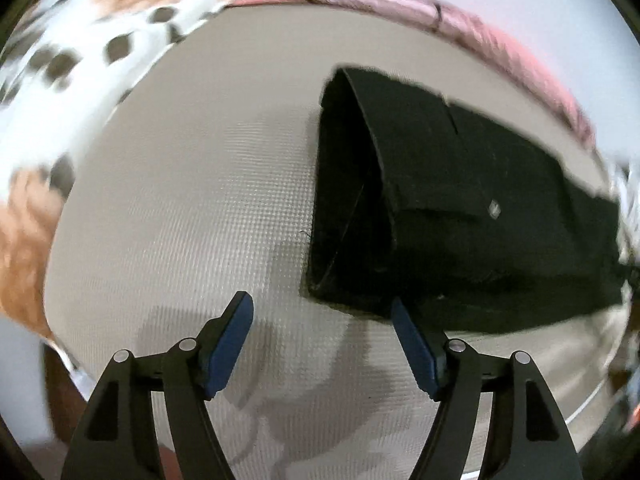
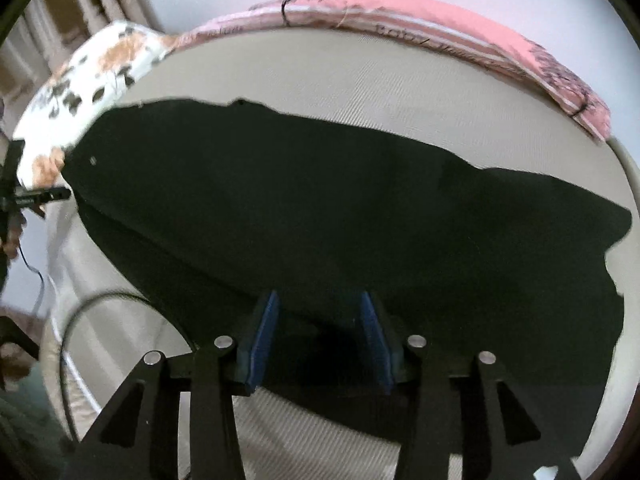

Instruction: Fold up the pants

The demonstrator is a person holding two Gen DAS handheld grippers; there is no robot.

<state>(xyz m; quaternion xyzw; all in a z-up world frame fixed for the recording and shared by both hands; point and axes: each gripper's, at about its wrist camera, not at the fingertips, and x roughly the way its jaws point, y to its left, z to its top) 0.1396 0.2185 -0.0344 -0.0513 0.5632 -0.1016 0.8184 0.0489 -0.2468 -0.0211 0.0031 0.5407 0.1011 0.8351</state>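
Left tongs (image 1: 322, 310) standing wide open, nothing btwn pads, hovering over bare beige textured surface (image 1: 180, 208); right pad overlapping near corner of black pants (image 1: 460, 208). Right tongs (image 2: 318, 308) standing partly open above pants (image 2: 320, 208), pads not gripping cloth. Pants lying folded, flat on beige surface. Pink striped cloth (image 2: 420, 12) along far edge, floral fabric (image 1: 80, 48) at left.
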